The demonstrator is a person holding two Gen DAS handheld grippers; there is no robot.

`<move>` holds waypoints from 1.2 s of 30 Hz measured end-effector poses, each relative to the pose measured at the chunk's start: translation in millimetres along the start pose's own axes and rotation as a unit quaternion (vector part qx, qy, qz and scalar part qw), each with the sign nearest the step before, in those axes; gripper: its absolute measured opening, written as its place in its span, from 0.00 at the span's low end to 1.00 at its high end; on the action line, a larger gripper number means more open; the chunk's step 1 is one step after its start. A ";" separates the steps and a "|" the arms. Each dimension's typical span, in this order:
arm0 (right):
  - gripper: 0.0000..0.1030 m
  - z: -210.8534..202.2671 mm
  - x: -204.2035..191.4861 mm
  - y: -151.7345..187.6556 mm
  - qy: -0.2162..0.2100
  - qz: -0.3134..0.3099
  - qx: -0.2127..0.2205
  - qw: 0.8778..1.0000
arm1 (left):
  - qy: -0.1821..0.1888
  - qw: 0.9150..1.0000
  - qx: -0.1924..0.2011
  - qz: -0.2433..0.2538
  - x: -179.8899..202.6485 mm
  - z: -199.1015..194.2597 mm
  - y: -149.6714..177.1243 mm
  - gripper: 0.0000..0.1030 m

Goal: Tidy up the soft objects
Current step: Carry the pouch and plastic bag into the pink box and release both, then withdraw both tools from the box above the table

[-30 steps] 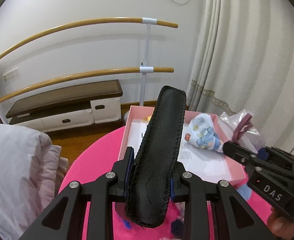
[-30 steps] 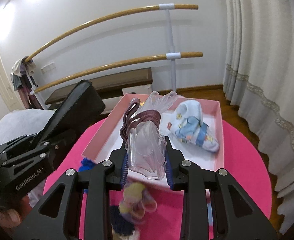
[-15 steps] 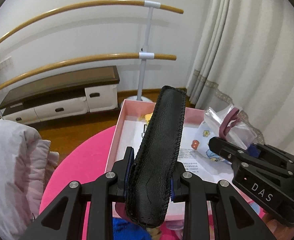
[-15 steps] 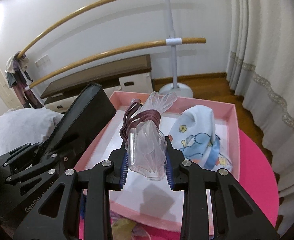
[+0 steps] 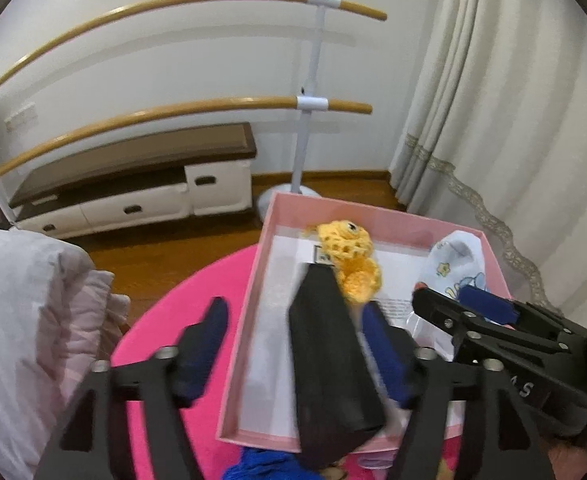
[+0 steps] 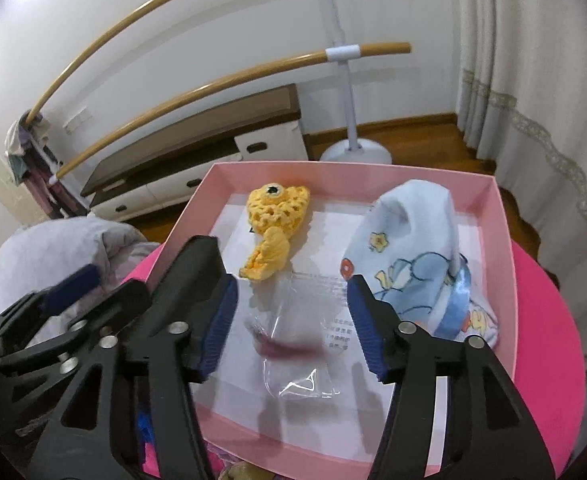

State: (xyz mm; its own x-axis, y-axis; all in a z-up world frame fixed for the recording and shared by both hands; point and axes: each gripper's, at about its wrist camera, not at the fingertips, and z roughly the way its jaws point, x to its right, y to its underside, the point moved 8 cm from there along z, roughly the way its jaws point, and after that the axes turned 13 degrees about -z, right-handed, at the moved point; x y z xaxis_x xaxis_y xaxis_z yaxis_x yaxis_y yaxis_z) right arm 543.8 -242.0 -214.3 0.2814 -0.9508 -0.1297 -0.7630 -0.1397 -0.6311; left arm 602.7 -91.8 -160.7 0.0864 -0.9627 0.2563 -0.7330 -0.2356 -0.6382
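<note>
A pink box [image 5: 253,280] [image 6: 505,248] sits on a round pink table [image 5: 181,300]. In it lie a yellow crochet toy [image 5: 349,256] [image 6: 273,220] and a light-blue printed baby hat [image 5: 457,264] [image 6: 413,256]. My left gripper [image 5: 293,344] is open; a black leather pouch [image 5: 329,364] is blurred between its jaws, dropping into the box's near left side. My right gripper [image 6: 293,328] is open over the box; a clear plastic bag with a dark-red band [image 6: 293,348] lies blurred below it on the box floor.
Blue and mixed soft items [image 5: 269,464] lie on the table in front of the box. A grey-pink quilt [image 5: 25,320] is at the left. Wooden ballet bars [image 5: 173,120], a low cabinet [image 5: 133,184] and a curtain [image 5: 493,100] stand behind.
Both grippers have opened over the box. The left let go of the black pouch and the right let go of the clear bag; both items have dropped toward the box floor.
</note>
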 end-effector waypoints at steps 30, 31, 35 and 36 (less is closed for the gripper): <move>1.00 -221.0 -29.5 55.2 0.099 -0.002 0.169 0.981 | 0.018 0.992 0.124 0.014 -38.6 -214.6 126.9 1.00; 1.00 -228.5 -32.0 59.1 0.106 -0.005 0.173 0.979 | 0.019 0.992 0.128 0.015 -38.4 -221.7 130.4 1.00; 1.00 -248.0 -40.7 71.9 0.115 -0.009 0.183 0.976 | 0.017 0.990 0.141 0.024 -37.1 -251.7 148.7 1.00; 1.00 -253.4 -42.9 76.6 0.117 -0.010 0.186 0.975 | 0.016 0.989 0.142 0.025 -37.2 -257.3 153.5 1.00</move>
State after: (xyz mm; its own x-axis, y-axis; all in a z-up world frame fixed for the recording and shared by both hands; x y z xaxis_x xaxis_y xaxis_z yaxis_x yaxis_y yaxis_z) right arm 325.9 -282.0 -63.3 0.1195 -0.9922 0.0355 -0.4826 -0.0893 -0.8713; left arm 313.4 -58.0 -81.3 0.0292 -0.9705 0.2393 -0.5158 -0.2197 -0.8281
